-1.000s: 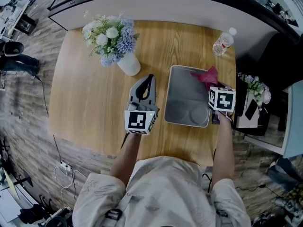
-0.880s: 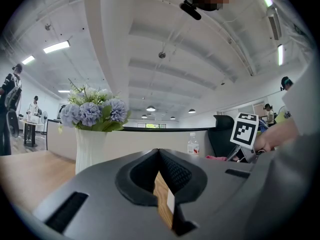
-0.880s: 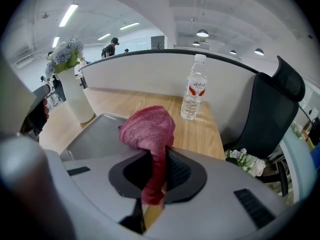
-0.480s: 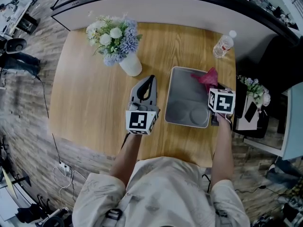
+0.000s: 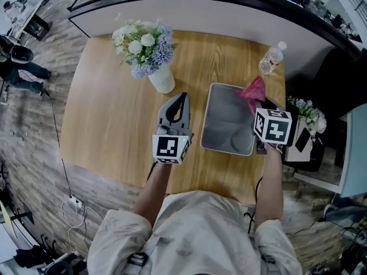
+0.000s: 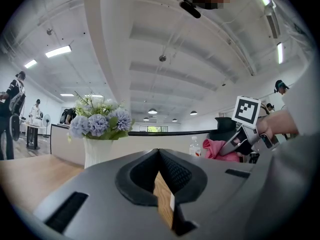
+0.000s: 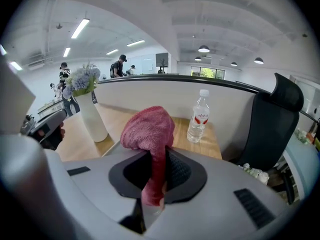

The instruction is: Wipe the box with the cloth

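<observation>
- A white vase of blue and white flowers (image 5: 156, 67) stood on the far left part of the pale wooden table (image 5: 109, 119). A clear plastic water bottle (image 5: 271, 58) stood at the far right corner, beyond the box.
- The shallow grey rectangular box (image 5: 223, 125) lay near the table's right edge, with bare tabletop to its left.
- The right gripper (image 7: 156, 156) had its jaws clamped on the pink terry cloth (image 5: 253, 90), bunched over the box's far right corner.
- The left gripper (image 5: 181, 98), jaws pressed together and empty, sat just left of the box.
</observation>
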Available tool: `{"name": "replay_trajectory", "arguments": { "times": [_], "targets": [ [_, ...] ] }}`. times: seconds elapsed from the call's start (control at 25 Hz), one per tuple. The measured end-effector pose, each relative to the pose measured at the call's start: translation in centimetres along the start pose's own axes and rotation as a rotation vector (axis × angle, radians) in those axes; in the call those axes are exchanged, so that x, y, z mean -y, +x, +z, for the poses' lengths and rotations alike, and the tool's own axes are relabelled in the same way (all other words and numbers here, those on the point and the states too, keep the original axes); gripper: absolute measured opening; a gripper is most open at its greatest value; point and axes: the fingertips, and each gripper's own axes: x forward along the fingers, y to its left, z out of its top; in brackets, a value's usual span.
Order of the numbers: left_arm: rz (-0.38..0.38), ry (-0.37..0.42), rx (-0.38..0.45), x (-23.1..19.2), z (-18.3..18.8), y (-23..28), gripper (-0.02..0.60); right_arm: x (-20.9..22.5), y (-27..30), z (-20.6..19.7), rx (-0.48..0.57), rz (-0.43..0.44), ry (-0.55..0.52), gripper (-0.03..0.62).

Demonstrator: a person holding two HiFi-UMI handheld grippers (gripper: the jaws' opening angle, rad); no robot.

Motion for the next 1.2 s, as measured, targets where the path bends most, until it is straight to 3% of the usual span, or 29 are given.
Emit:
{"name": "replay_trajectory", "arguments": {
  "times": [0.52, 0.92, 1.2],
  "targets": [
    [0.048, 0.02, 0.016, -1.7, 1.3, -1.7, 0.009, -6.1, -1.2, 2.2, 0.054, 0.142, -0.021, 0.063],
    [0.058, 0.025, 0.0, -2.2, 0.9, -2.0, 0.009, -11.8, 0.3, 0.1, -0.019, 0.274, -0.056, 0.063],
    [0.059, 0.021, -0.024, -2.3, -0.1, -1.6, 0.009, -14.8, 2.9, -3.8, -0.126, 0.323, -0.092, 0.063]
  ]
}}
